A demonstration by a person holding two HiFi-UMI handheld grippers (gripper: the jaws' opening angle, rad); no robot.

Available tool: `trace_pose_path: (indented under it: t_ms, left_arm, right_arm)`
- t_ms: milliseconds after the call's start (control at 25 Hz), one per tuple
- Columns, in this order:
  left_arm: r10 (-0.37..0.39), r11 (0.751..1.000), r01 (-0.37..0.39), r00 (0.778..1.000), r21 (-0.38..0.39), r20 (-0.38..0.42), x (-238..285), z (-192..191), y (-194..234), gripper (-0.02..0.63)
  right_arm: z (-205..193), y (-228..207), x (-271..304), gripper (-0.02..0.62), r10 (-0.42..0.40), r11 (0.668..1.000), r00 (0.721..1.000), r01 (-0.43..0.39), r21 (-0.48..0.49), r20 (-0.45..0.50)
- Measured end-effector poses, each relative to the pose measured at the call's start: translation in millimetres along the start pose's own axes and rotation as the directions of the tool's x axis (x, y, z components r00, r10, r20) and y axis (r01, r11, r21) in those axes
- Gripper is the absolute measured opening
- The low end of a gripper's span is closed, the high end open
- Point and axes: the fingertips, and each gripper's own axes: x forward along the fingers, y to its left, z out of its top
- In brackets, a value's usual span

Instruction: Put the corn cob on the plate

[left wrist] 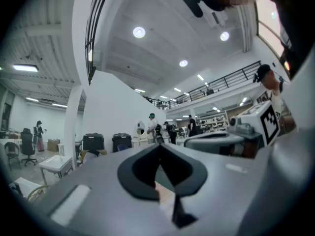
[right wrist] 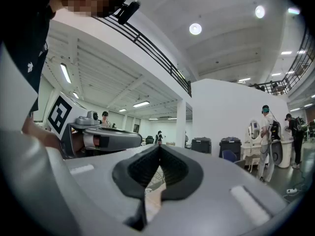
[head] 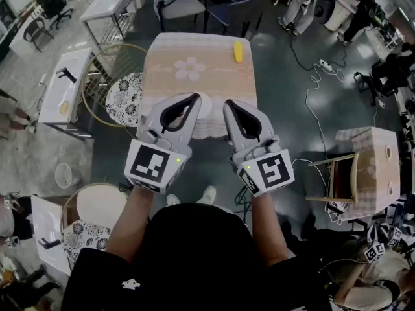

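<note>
Left gripper point(head: 193, 98) and right gripper point(head: 229, 104) side by side over the near edge of the table point(head: 165, 67), both jaws closed, empty. Corn cob point(head: 237, 52) lies far right on table. Plate point(head: 205, 107) near edge, between grippers.

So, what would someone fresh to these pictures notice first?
The left tool and right tool, both shut and empty, fill the middle of the head view, side by side above the near edge of the table. Past them the yellow corn cob lies near its far right corner, and a white plate shows partly between the tool tips.
</note>
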Motion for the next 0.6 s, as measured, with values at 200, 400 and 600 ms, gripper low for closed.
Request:
trace_pose_path:
  t_ms: [200, 400, 600]
  left_arm:
    - [-0.015, 0.999, 0.015, 1.0, 0.051, 0.007, 0, -2, -2, 0.005]
    - [-0.017, 0.997, 0.016, 1.0, 0.079, 0.01, 3, -2, -10, 0.005]
    - [-0.008, 0.996, 0.008, 1.0, 0.092, -0.002, 11, -5, -22, 0.005]
  right_arm:
    - [3, 0, -2, 0.002, -0.007, 1.0, 1.0, 0.007, -0.011, 0.016]
    - [0, -3, -9, 0.002, -0.002, 1.0, 1.0, 0.002, 0.001, 0.02]
    - [-4, -13, -18, 0.002, 0.002, 1.0, 1.0, -0.002, 0.004, 0.019]
